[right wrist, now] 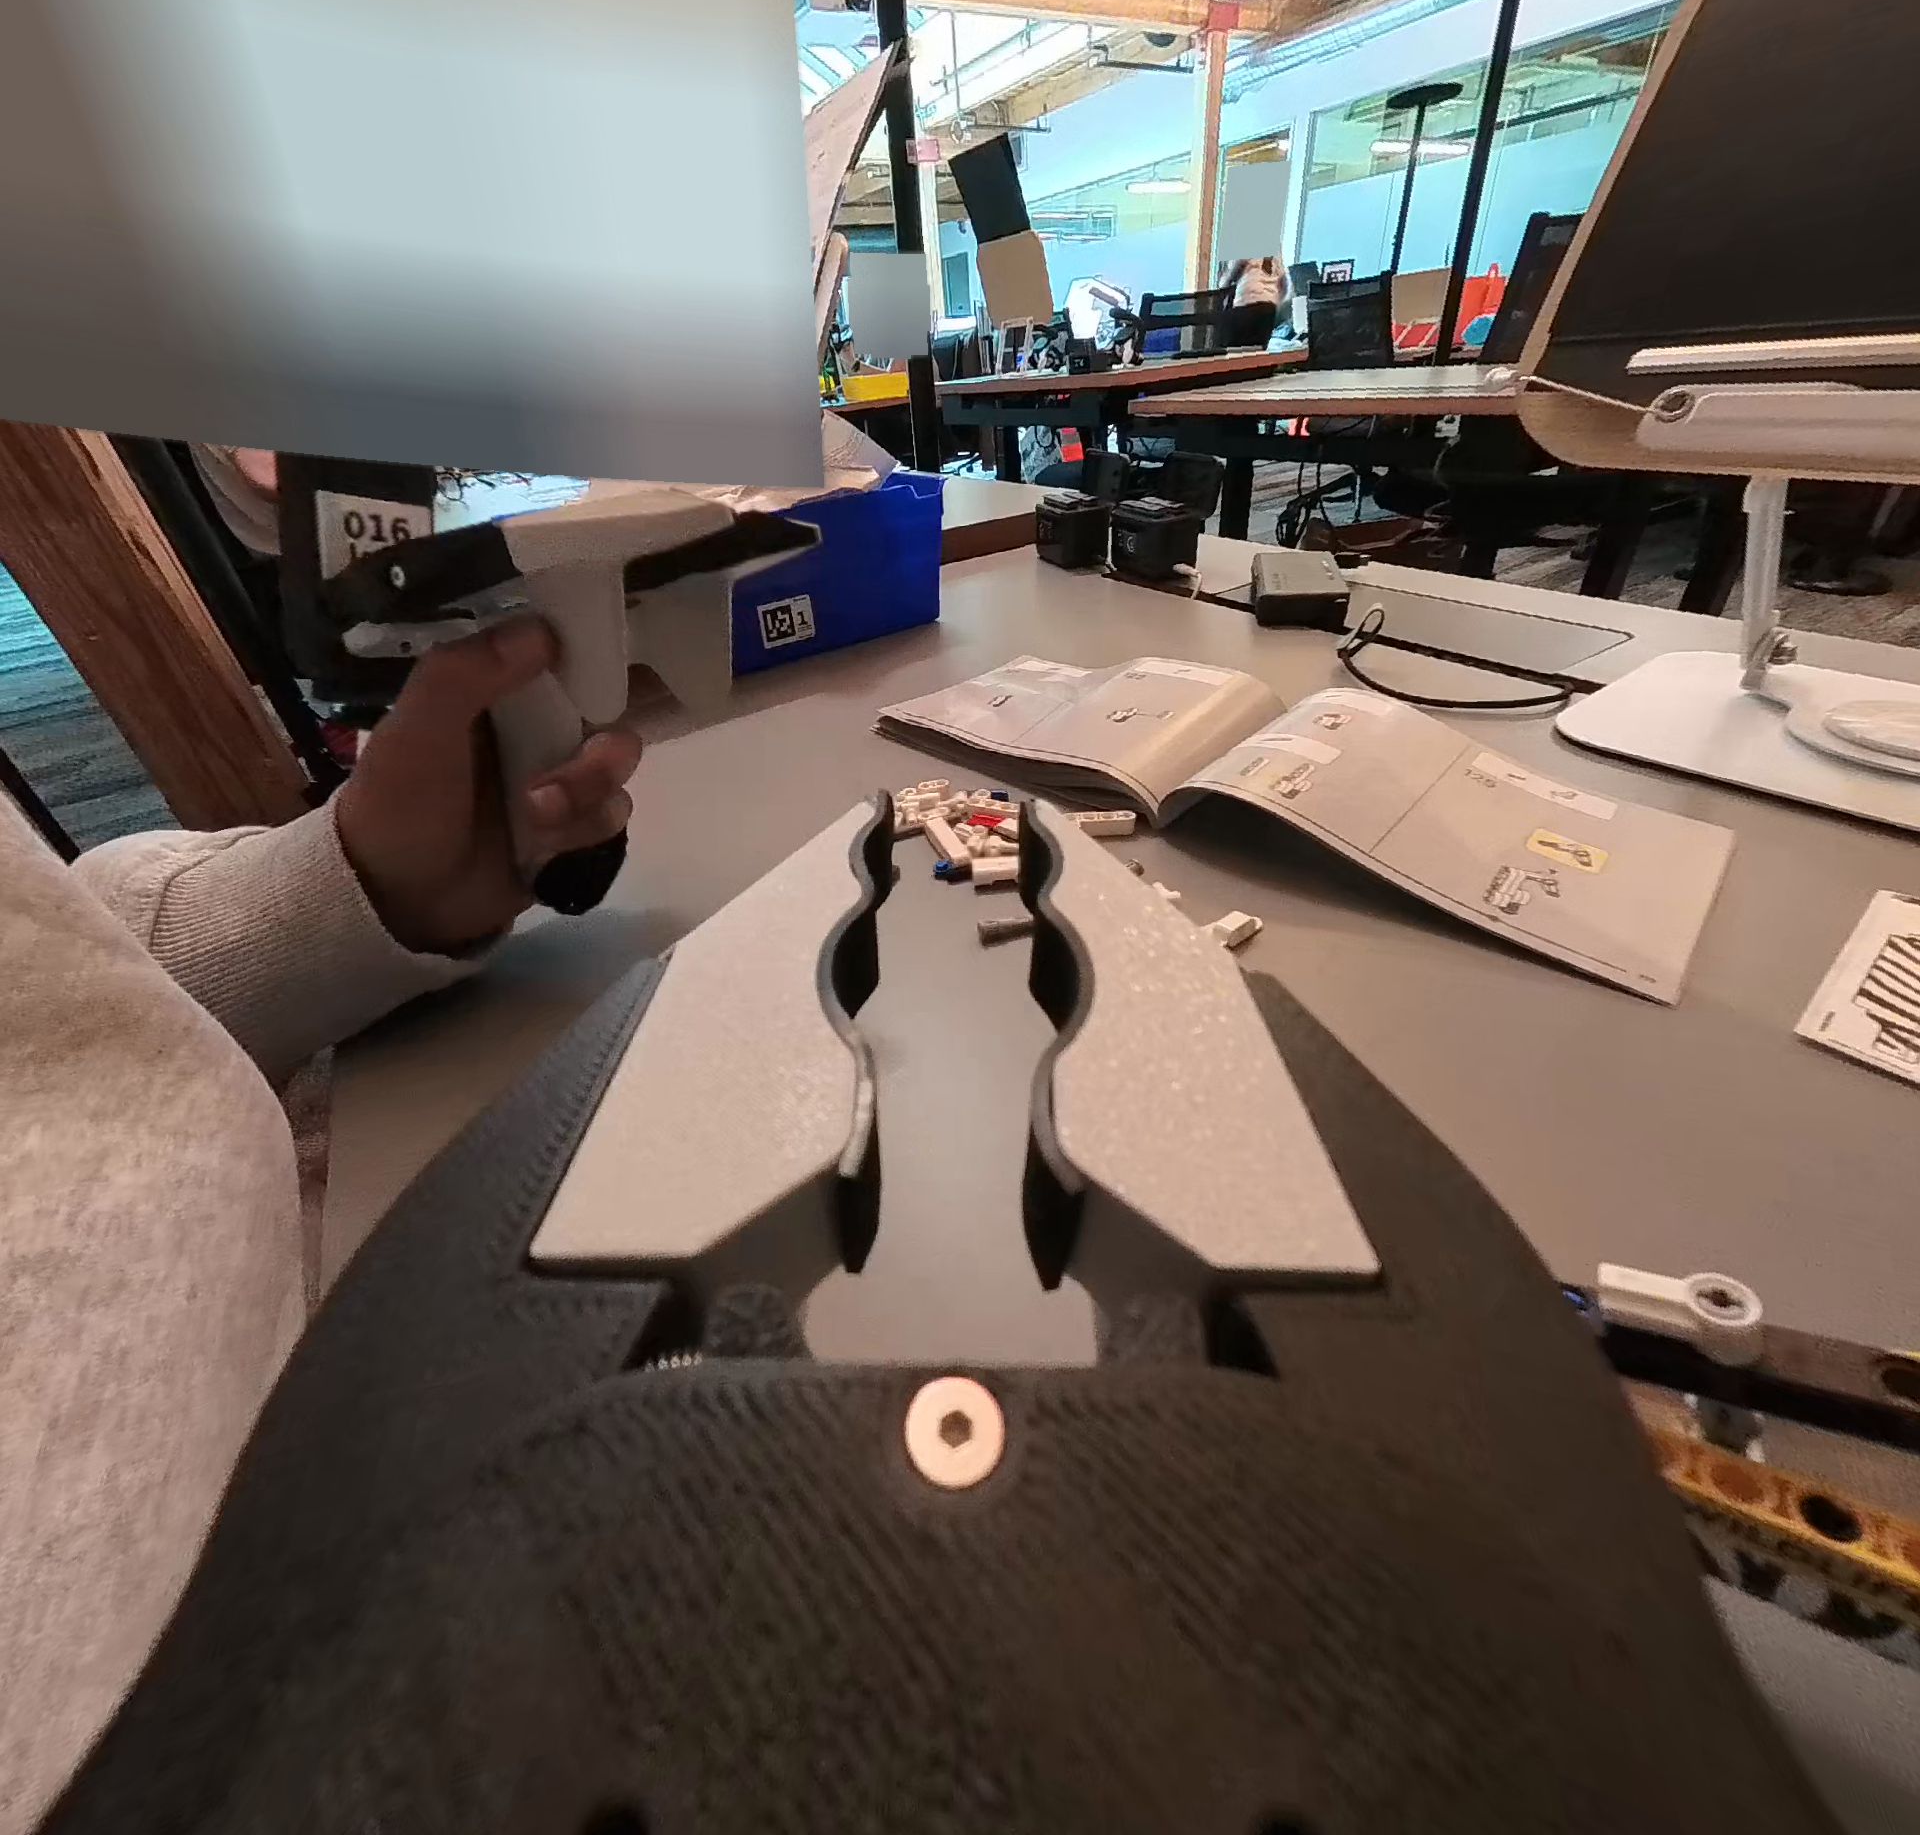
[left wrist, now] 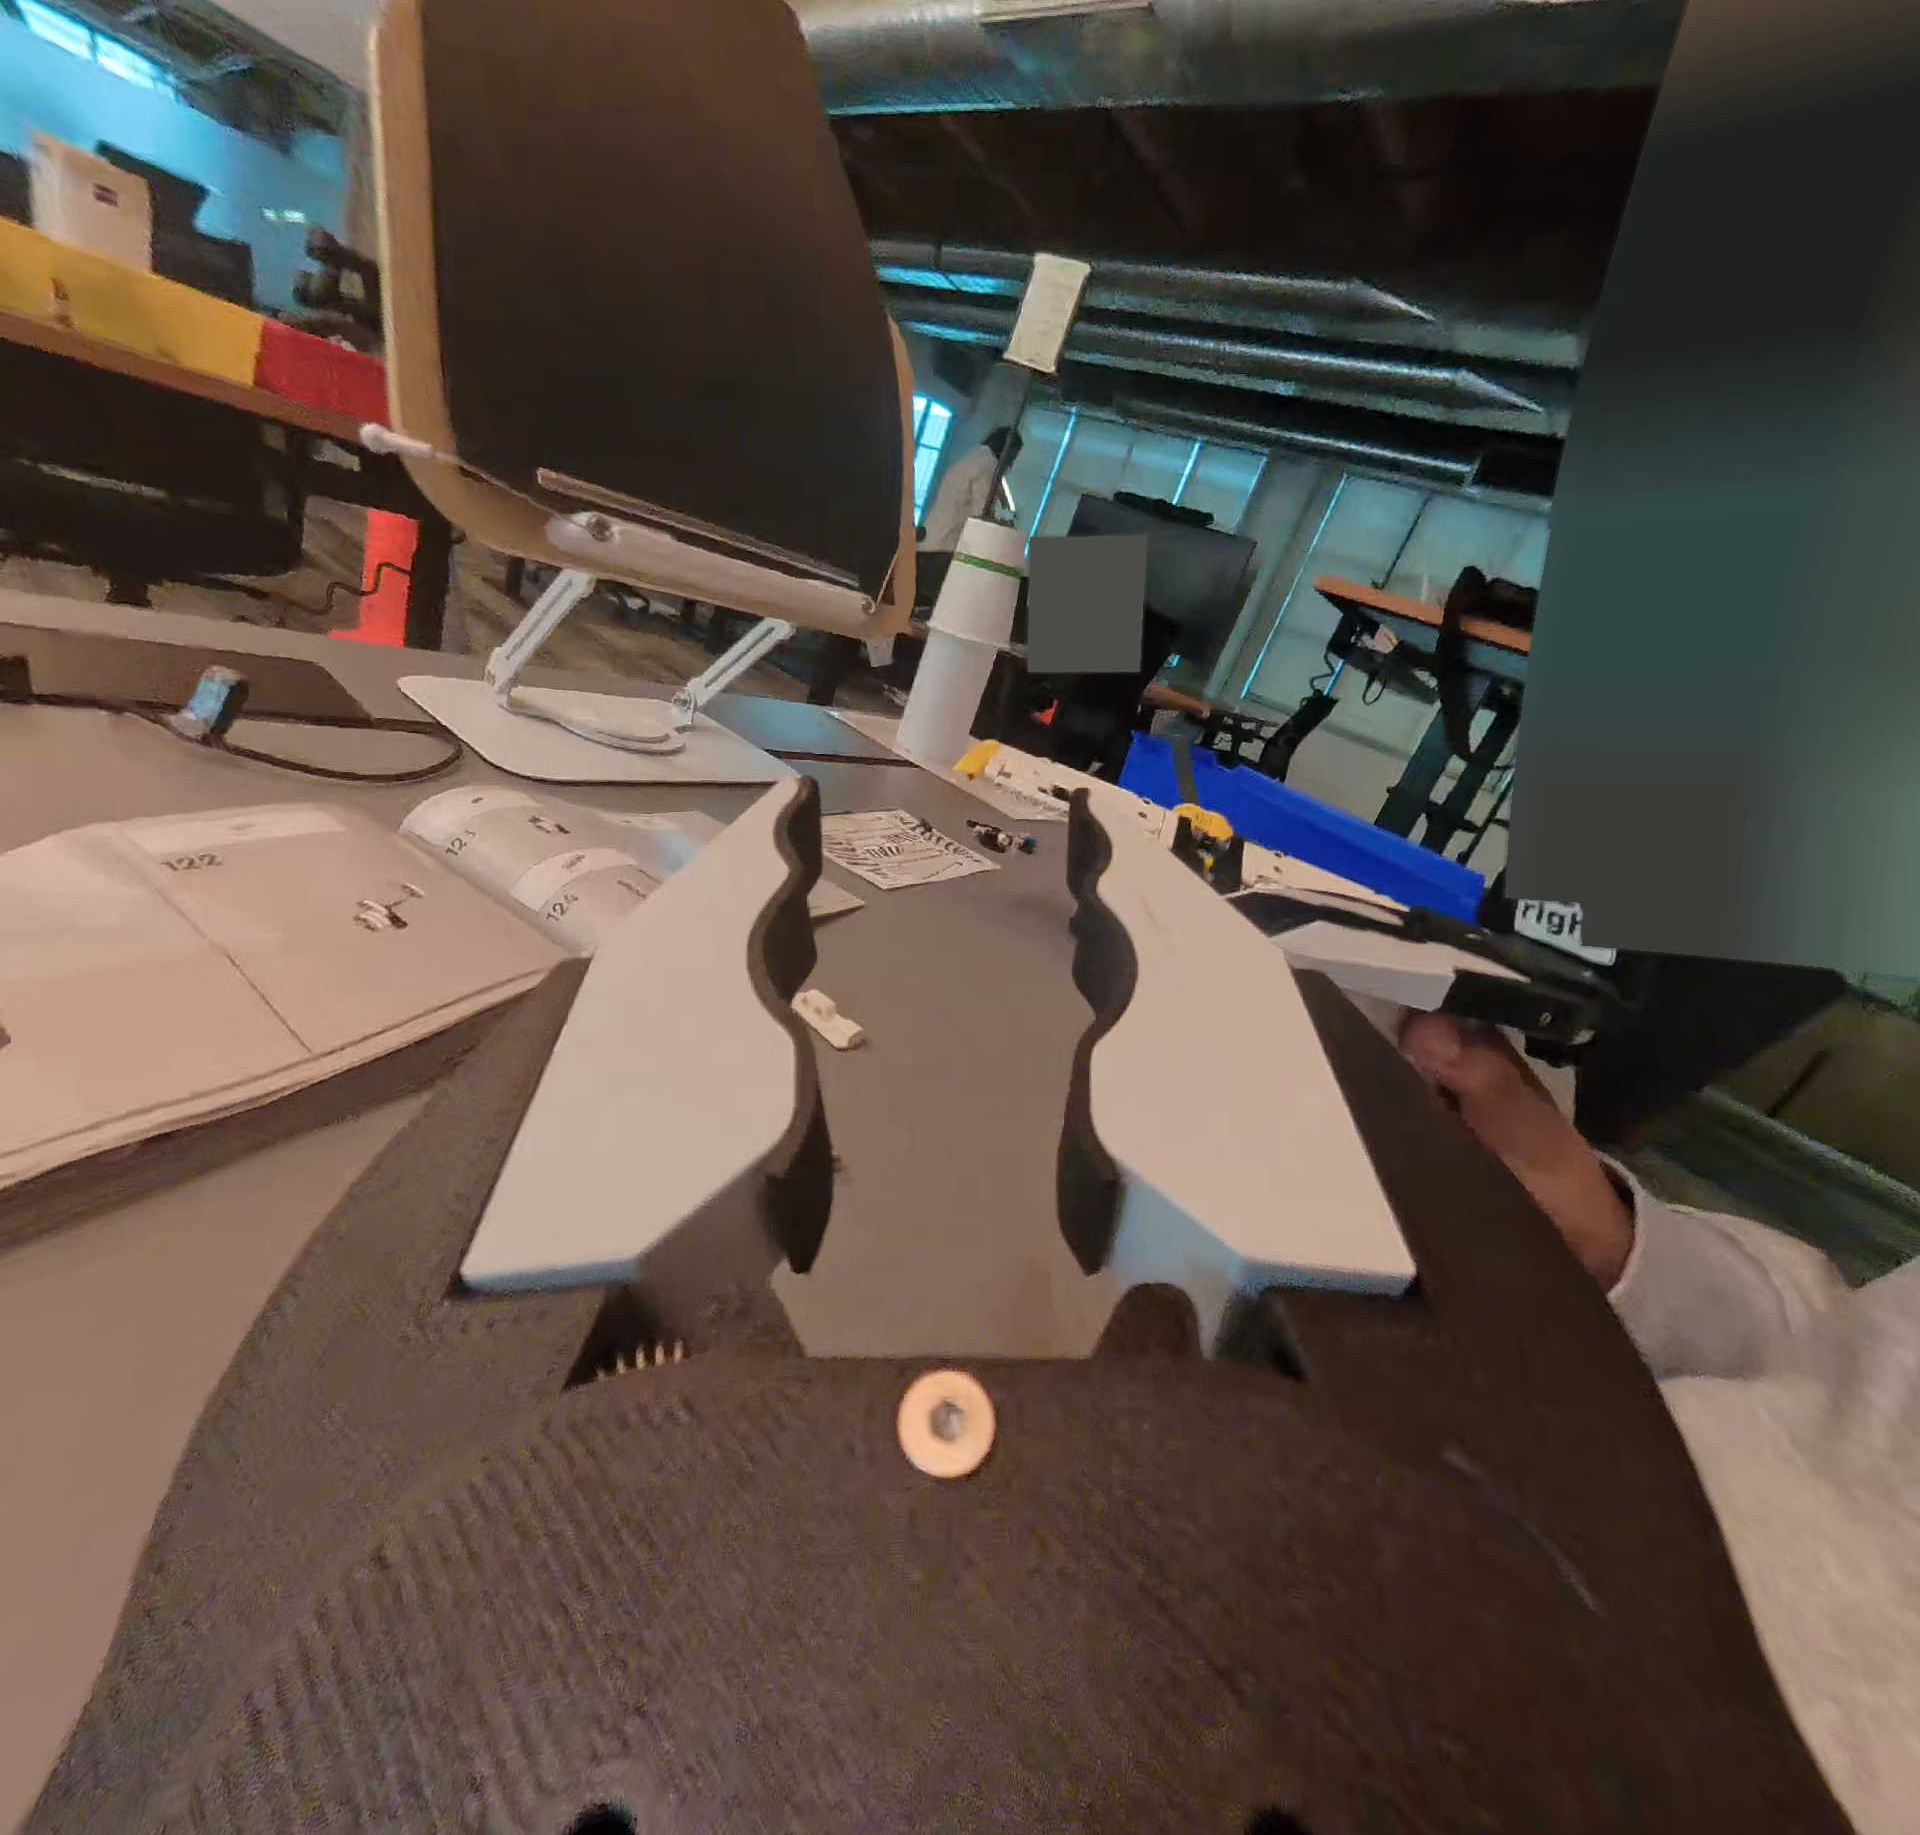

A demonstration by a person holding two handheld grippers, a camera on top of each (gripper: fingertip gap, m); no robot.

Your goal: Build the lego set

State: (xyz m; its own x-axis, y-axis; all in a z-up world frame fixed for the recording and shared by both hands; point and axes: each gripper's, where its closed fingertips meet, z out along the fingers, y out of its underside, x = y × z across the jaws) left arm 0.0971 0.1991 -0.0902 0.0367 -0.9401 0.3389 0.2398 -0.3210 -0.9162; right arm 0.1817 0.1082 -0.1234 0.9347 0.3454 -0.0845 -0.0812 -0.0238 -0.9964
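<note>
My left gripper [left wrist: 940, 809] is open and empty, low over the grey table [left wrist: 935, 1110]. A small white lego piece [left wrist: 828, 1018] lies on the table between its fingers, close to the left one. My right gripper [right wrist: 956, 821] is open and empty. Its tips point at a pile of small white lego pieces [right wrist: 961, 829] with a red and a blue one among them. A grey pin [right wrist: 1003, 928] lies between its fingers. A partly built lego model [left wrist: 1205, 835] of white, black and yellow parts stands to the right; it also shows in the right wrist view [right wrist: 1766, 1370].
An open instruction booklet [left wrist: 260, 954] [right wrist: 1299, 798] lies on the left of the table. A sticker sheet [left wrist: 904, 850], a blue bin [left wrist: 1299, 819], stacked white cups [left wrist: 961, 642] and a laptop stand [left wrist: 582, 715] lie beyond. A loose white piece [right wrist: 1236, 921] lies near the booklet.
</note>
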